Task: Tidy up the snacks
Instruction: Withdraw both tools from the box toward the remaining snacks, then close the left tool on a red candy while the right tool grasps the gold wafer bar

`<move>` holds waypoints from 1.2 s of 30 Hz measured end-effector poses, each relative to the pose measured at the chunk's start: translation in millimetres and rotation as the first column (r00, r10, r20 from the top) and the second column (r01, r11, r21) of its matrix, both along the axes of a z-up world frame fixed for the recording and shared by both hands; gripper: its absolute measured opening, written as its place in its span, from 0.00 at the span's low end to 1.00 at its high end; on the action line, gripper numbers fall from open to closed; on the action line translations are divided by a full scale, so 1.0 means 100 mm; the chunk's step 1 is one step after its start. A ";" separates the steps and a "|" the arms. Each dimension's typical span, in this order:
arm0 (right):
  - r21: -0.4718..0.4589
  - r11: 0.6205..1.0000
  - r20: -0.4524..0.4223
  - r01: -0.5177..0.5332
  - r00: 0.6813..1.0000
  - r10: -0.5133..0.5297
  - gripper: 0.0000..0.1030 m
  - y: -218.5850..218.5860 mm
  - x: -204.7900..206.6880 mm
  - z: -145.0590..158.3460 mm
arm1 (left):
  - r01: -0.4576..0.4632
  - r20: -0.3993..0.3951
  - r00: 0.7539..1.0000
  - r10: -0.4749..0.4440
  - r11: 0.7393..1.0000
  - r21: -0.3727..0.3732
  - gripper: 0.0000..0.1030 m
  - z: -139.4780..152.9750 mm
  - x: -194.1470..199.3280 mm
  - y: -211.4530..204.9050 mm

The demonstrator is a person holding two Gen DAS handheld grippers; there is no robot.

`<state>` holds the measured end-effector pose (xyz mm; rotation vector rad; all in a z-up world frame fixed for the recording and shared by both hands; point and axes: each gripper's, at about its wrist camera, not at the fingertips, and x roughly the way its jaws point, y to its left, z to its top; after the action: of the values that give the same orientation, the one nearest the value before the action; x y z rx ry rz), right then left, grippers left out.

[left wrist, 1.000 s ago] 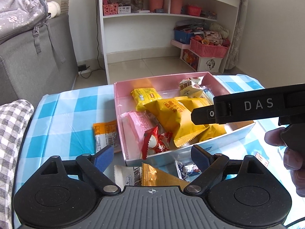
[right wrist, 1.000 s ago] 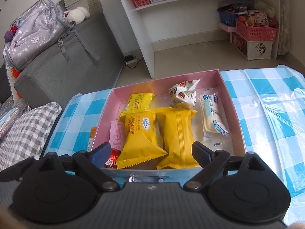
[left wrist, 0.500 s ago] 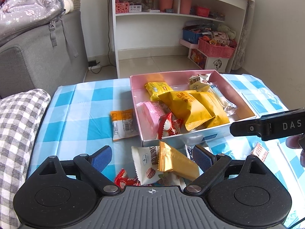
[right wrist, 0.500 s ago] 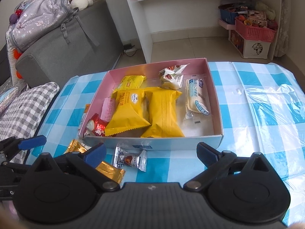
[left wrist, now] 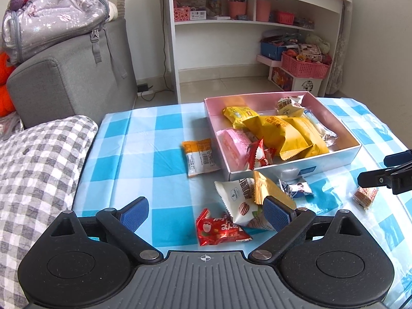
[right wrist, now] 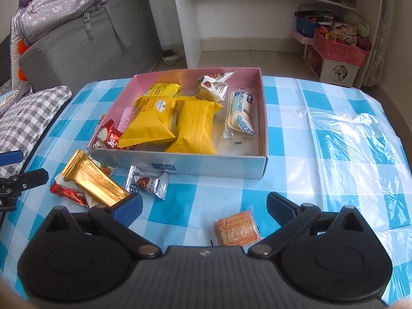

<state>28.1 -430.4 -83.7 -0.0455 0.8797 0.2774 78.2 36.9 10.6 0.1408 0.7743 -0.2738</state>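
the left gripper [left wrist: 204,212] hangs low over the blue and white checked tablecloth [left wrist: 144,159], its two blue-padded fingers [left wrist: 135,212] wide apart and holding nothing. between and just ahead of them lies a small pile of loose snacks: a red foil packet with a strawberry picture [left wrist: 220,230], a white pouch with a biscuit picture [left wrist: 235,198] and a shiny gold foil wrapper [left wrist: 267,188] that leans on top of the white pouch. a small silver and blue chocolate packet [left wrist: 296,188] lies just beside the pile, close to the front wall of the box.

the shallow cardboard box with pink inner walls [left wrist: 257,100] stands in the middle of the table. inside it are two big yellow pillow packs [right wrist: 175,121] side by side, a smaller yellow packet [right wrist: 162,88] behind them, a white twisted pouch [right wrist: 212,85], a clear pack with a pale cake and blue label [right wrist: 240,114], a pink packet [left wrist: 233,144] and a red and white candy wrapper [left wrist: 257,154] at the left front corner. an orange and white packet [left wrist: 199,157] lies on the cloth just left of the box.

the right gripper [right wrist: 204,206] is also spread open and empty. a small square orange cracker packet [right wrist: 237,229] lies on the cloth between its fingers, near the gripper body, not touched by either finger. a grey and white checked cushion [left wrist: 33,159] sits at the left edge of the table.
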 end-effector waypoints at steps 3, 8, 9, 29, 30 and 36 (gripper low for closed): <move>0.000 1.000 -0.007 0.014 1.000 -0.014 1.00 -0.04 -0.03 -0.02 | -0.003 -0.008 1.000 0.003 1.000 0.012 0.94 -0.05 -0.02 0.06; -0.013 1.000 -0.003 0.013 1.000 -0.013 1.00 -0.07 -0.08 -0.06 | -0.003 -0.033 0.999 0.004 1.000 0.019 0.94 -0.11 -0.05 0.13; -0.022 1.000 0.001 0.015 1.000 -0.015 1.00 -0.07 -0.08 -0.07 | -0.002 -0.033 0.999 0.003 1.000 0.022 0.94 -0.11 -0.05 0.13; -0.045 0.973 0.037 -0.227 0.973 0.229 0.87 0.37 -0.15 -0.25 | 0.200 -0.087 0.977 -0.193 0.977 0.075 0.90 -0.47 0.08 -0.12; -0.052 0.963 0.043 -0.266 0.962 0.268 0.84 0.44 -0.17 -0.25 | 0.209 -0.089 0.975 -0.202 0.975 0.069 0.87 -0.48 0.09 -0.11; -0.053 0.892 0.072 -0.450 0.889 0.453 0.57 0.82 -0.17 -0.28 | 0.260 -0.068 0.964 -0.257 0.964 0.047 0.76 -0.48 0.12 -0.11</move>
<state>10.7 -348.9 -111.5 -0.2966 0.7837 0.6926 90.4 26.0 -37.8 0.2885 0.8252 -0.5068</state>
